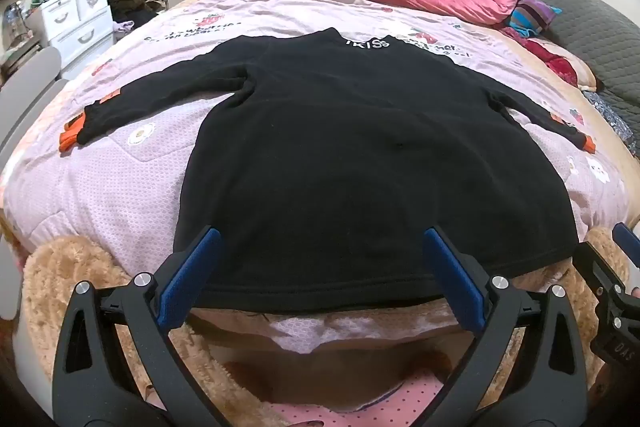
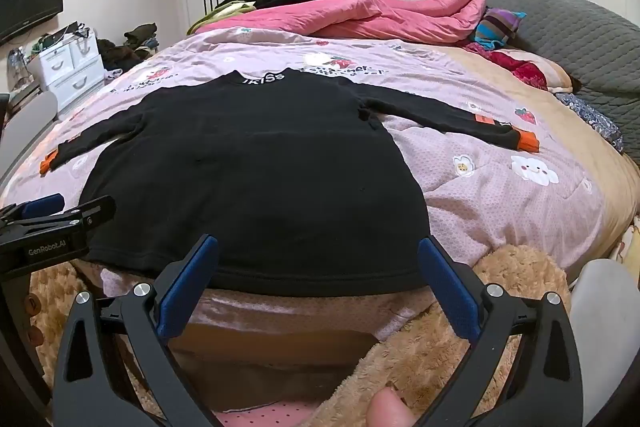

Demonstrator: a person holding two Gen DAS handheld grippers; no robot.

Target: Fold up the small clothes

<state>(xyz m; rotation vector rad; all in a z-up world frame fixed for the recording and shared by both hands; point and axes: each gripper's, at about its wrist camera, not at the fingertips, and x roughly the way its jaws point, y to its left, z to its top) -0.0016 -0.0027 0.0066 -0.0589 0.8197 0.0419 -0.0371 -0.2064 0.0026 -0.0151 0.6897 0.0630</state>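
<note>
A small black long-sleeved top (image 1: 360, 155) with orange cuffs lies flat on the bed, sleeves spread, collar far, hem toward me. It also shows in the right wrist view (image 2: 256, 179). My left gripper (image 1: 322, 239) is open and empty just above the hem at its left part. My right gripper (image 2: 318, 247) is open and empty over the hem at its right part. The right gripper shows at the edge of the left wrist view (image 1: 624, 251), and the left gripper at the left edge of the right wrist view (image 2: 60, 211).
The top lies on a pink patterned quilt (image 1: 120, 187). A tan plush blanket (image 2: 500, 307) hangs at the bed's near edge. A rolled pink duvet (image 2: 380, 15) and pillows (image 2: 520, 63) lie at the far side. White drawers (image 1: 76, 19) stand left of the bed.
</note>
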